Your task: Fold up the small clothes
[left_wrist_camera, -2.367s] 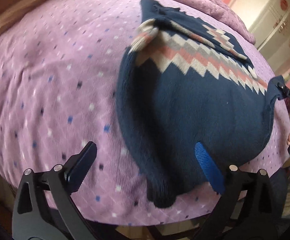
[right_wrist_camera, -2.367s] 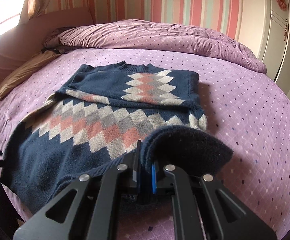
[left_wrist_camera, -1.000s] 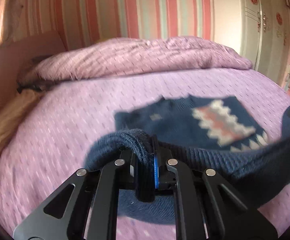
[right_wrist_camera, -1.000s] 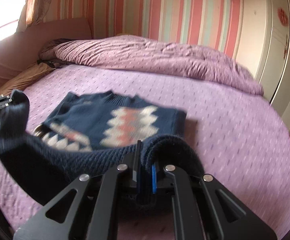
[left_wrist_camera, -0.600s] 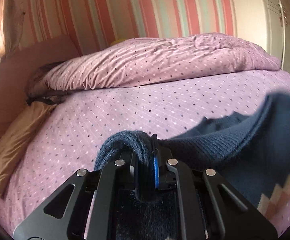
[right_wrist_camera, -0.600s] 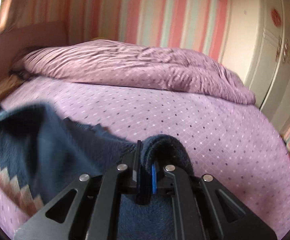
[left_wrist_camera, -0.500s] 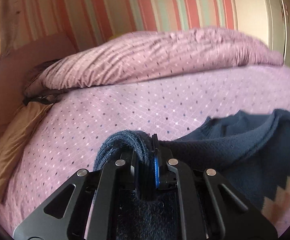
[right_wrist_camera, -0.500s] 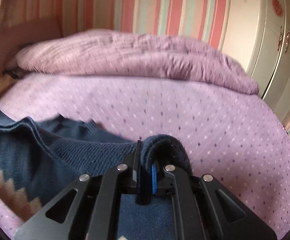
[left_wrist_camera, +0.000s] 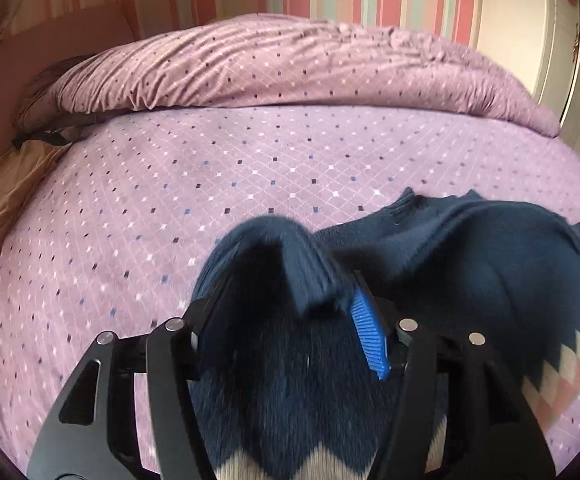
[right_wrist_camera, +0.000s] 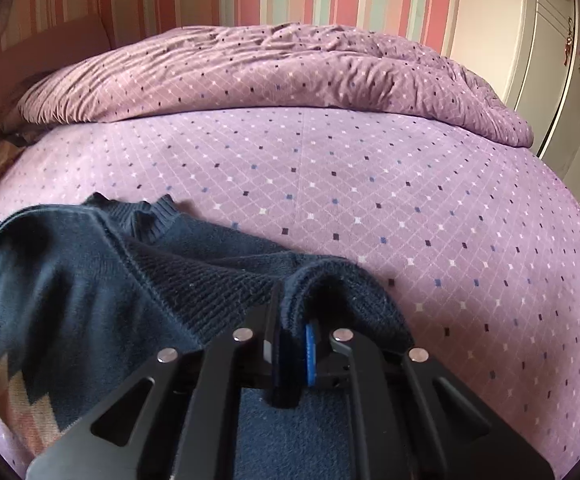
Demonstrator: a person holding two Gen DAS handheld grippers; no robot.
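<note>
The navy knitted sweater with a pink-and-cream zigzag band lies doubled over on the purple diamond-print bedspread. The left gripper has its jaws opening; a blurred fold of the hem stands between them, apparently no longer pinched. The right gripper is clamped on the opposite hem corner, its blue pad pressing the knit.
</note>
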